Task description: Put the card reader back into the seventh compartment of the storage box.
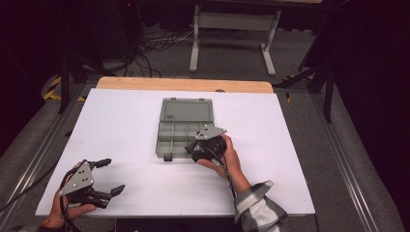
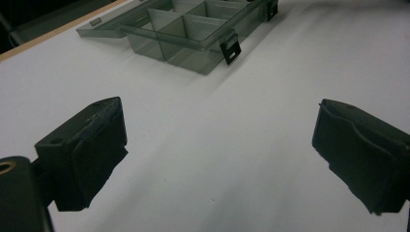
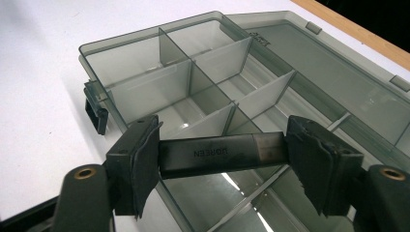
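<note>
Black marker-like bar with pale lettering on its side sits crosswise between my right gripper's pads, clamped at both ends and held level just above the near compartments of the organizer box. From the high view, that right gripper hovers at the box's near right corner, my hand wrapped around it. I see the smoky grey box lying open on the white table, its lid folded flat away from me, dividers upright, and a black latch hanging at the front wall. My left gripper rests low at the table's near left corner, well apart from the box, its jaws spread wide with nothing between them but bare tabletop.
</note>
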`<state>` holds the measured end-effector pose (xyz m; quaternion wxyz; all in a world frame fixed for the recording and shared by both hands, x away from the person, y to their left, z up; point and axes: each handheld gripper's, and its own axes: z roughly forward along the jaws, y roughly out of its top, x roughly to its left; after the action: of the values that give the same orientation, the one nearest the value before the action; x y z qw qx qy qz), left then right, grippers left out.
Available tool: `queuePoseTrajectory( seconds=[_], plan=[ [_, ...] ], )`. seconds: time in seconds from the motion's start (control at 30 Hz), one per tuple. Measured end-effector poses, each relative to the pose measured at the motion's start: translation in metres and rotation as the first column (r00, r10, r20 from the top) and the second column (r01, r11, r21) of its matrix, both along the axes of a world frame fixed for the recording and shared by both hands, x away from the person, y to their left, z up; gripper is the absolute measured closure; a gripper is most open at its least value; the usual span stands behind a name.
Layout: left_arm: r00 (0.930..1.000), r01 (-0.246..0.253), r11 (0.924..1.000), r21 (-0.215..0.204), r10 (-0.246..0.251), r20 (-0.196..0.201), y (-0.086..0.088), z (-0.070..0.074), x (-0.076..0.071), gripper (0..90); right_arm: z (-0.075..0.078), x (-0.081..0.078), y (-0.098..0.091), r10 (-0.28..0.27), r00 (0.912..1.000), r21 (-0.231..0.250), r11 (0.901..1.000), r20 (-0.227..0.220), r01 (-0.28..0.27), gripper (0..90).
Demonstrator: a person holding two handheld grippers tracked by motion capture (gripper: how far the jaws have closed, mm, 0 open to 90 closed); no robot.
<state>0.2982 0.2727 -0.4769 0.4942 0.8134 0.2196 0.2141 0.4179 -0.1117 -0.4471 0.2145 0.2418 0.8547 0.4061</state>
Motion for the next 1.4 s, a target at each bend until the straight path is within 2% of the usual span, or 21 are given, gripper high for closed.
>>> queuePoseTrajectory(
  seconds=[0.73,1.4],
  plan=[
    [1.0,-0.002,1.0,0.008,0.002,-0.002,0.0,-0.001,0.001,6.2,0.0,-0.001,0.001,0.005,1.0,-0.001,1.0,0.004,-0.005,31.6],
    [0.9999,-0.012,0.9999,-0.002,0.012,0.005,0.002,0.0,0.0,6.3,0.017,-0.013,-0.004,-0.005,0.9949,0.012,0.9999,0.1,0.004,32.0]
  ],
)
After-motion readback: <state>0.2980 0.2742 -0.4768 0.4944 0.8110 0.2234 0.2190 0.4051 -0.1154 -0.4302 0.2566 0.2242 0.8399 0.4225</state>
